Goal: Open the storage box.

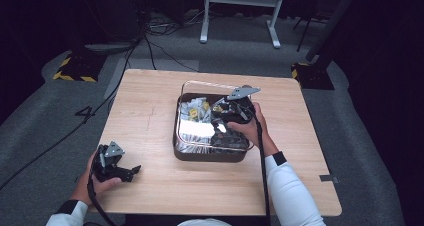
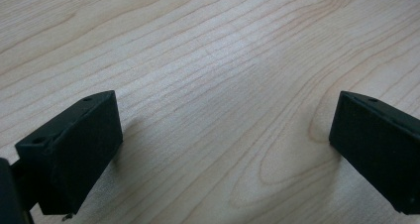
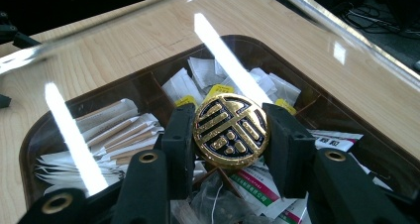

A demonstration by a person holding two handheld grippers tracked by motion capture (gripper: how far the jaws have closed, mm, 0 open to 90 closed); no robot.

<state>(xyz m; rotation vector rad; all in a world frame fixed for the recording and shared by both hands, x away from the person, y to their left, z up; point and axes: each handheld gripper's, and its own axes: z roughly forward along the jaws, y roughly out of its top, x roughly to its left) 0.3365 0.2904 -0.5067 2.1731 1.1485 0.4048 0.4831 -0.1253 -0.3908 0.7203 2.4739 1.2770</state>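
A dark brown box [image 1: 209, 156] with inner compartments stands mid-table under a clear lid [image 1: 200, 84]. The lid [image 3: 99, 40] carries a round gold knob [image 3: 231, 130] with a raised black-and-gold character. My right gripper [image 3: 230, 116] is shut on that knob, one black pad on each side, and in the high view the right gripper [image 1: 227, 111] reaches over the box from the right. The lid's far edge looks raised above the box's far rim. My left gripper [image 1: 131, 172] rests near the table's front left corner, and in its own view the left gripper [image 2: 225, 135] stands open over bare wood.
Inside the box lie white sachets [image 3: 208, 73], paper-wrapped sticks [image 3: 119, 127] and packets with green and red print [image 3: 257, 184]. The wooden table [image 1: 150, 116] ends close to the left hand. On the grey floor behind are cables [image 1: 160, 51] and a white stand [image 1: 240, 16].
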